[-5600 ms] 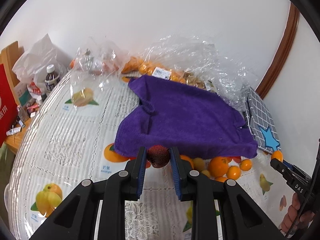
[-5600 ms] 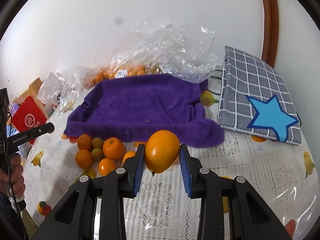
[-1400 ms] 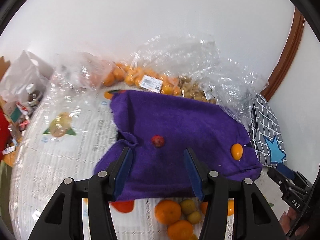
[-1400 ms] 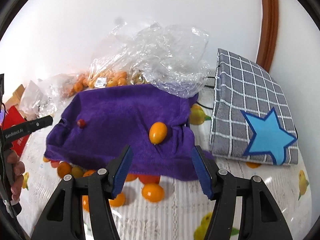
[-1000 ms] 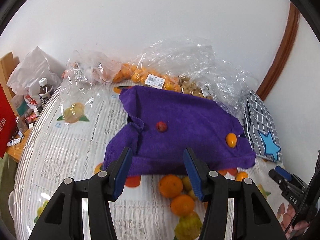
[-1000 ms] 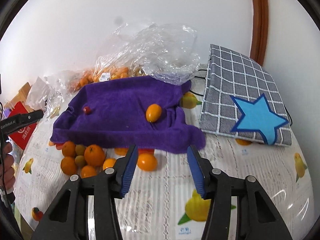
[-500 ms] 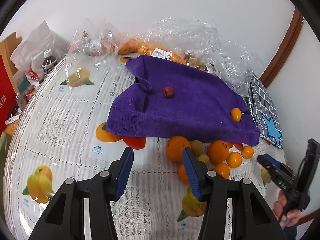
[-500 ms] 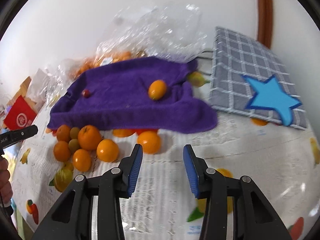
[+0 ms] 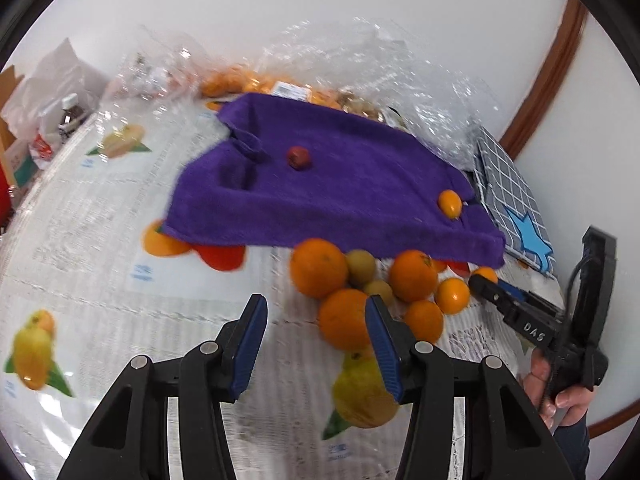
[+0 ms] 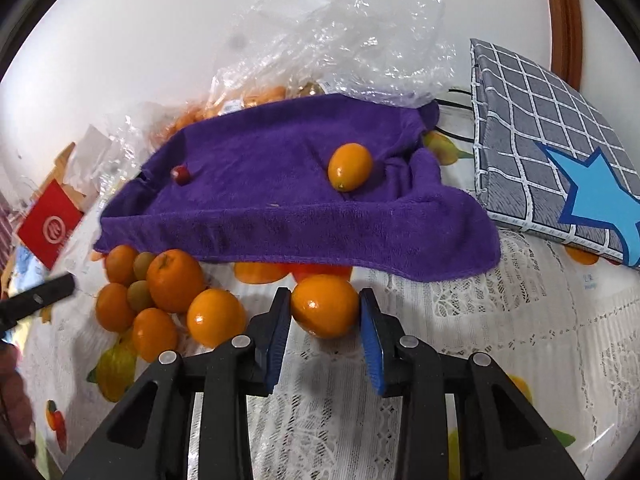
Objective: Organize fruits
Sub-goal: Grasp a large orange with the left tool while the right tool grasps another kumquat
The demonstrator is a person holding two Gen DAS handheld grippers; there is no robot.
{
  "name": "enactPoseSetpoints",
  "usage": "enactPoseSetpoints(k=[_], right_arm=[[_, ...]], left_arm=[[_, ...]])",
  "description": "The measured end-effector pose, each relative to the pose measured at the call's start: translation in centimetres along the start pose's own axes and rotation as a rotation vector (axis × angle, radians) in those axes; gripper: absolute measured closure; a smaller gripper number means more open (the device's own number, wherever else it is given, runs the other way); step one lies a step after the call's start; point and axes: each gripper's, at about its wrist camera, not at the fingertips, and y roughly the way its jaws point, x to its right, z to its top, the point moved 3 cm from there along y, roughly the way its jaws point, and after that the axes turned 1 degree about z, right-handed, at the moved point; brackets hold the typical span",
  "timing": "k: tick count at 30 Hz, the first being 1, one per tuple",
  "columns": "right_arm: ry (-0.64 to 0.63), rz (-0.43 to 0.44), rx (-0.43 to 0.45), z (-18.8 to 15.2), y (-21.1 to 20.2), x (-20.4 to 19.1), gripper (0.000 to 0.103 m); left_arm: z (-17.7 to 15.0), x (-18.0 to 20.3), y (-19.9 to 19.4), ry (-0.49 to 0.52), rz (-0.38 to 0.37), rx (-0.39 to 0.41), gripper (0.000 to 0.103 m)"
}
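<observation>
Round table [image 10: 520, 320] under a white lace-pattern plastic cloth with fruit prints, white wall behind, brown wood trim far right. Big purple terry towel [image 10: 280, 184] spread mid-table, carrying a small oval orange kumquat [image 10: 349, 166] on its right and a tiny dark red berry [image 10: 181, 174] on its left. Grey checked pad with blue star [image 10: 552, 140] right of towel; crinkled clear plastic bags [image 10: 340, 40] far behind.

Loose pile of round oranges [image 10: 172, 280] at the towel's near edge. Right gripper [image 10: 325, 320] pinches the rightmost round orange [image 10: 324, 305], pads on both flanks, fruit still on the cloth. Left gripper [image 9: 314, 344] spread, empty, just left of the pile's nearest orange [image 9: 344, 318].
</observation>
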Motion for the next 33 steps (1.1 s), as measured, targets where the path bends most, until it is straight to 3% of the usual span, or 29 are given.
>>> enactPoseSetpoints(k=[5,16,18,24,33], right_arm=[[0.005,-0.017,0.021,-0.9,-1.4,0.8,0.069],[-0.018,0.005,0.041,-2.0,-2.9,0.5,0.069],[-0.018,0.013,0.032,-2.0,-2.7,0.4,0.069],[-0.073,0.056,0.031,-2.1,-2.8,-0.7,0.069],[-0.052,0.084,0.066,-2.2,-3.5,-0.3,0.069]], left_arm=[[-0.9,1.8,1.4,0.04,-0.024,0.001,0.054],[-1.7,2.5,2.8,0.066,0.067,0.043,0.054],[-1.7,2.6,2.8,0.057,0.038,0.042,0.066],[-2.3,1.9,2.0,-0.008,-0.054,0.066,0.066],[-2.8,0.2,0.3,-0.097,-0.163,0.14,0.066]])
